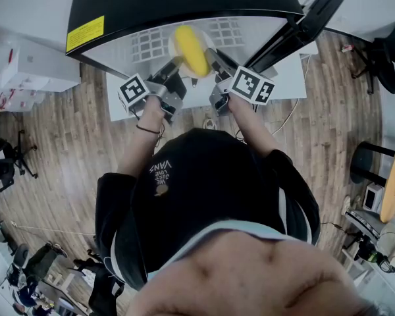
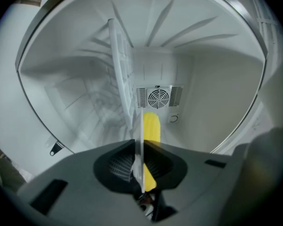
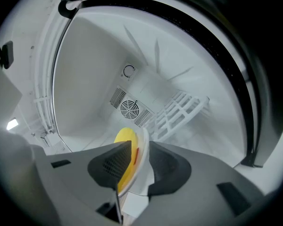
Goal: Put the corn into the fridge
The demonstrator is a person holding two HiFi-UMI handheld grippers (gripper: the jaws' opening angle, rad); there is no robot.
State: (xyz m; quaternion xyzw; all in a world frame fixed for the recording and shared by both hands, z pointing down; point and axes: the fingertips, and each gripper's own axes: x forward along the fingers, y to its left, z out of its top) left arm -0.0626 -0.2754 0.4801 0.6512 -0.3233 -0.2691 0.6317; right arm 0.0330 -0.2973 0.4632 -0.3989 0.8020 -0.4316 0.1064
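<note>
Fridge [image 1: 184,5], upper centre of the head view: door open, interior white. It stands on a white board [image 1: 296,79] laid over the wood-plank floor [image 1: 66,157]. A white wire shelf [image 1: 151,43] shows inside the compartment, towards the back. At the compartment mouth is a white plate [image 1: 172,43], and one yellow corn [image 1: 191,50] lies directly on it. Whether the plate rests on any fridge surface cannot be determined.

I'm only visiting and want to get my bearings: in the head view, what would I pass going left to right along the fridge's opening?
From the left: yellow sticker → left gripper → corn → right gripper → fridge door.
</note>
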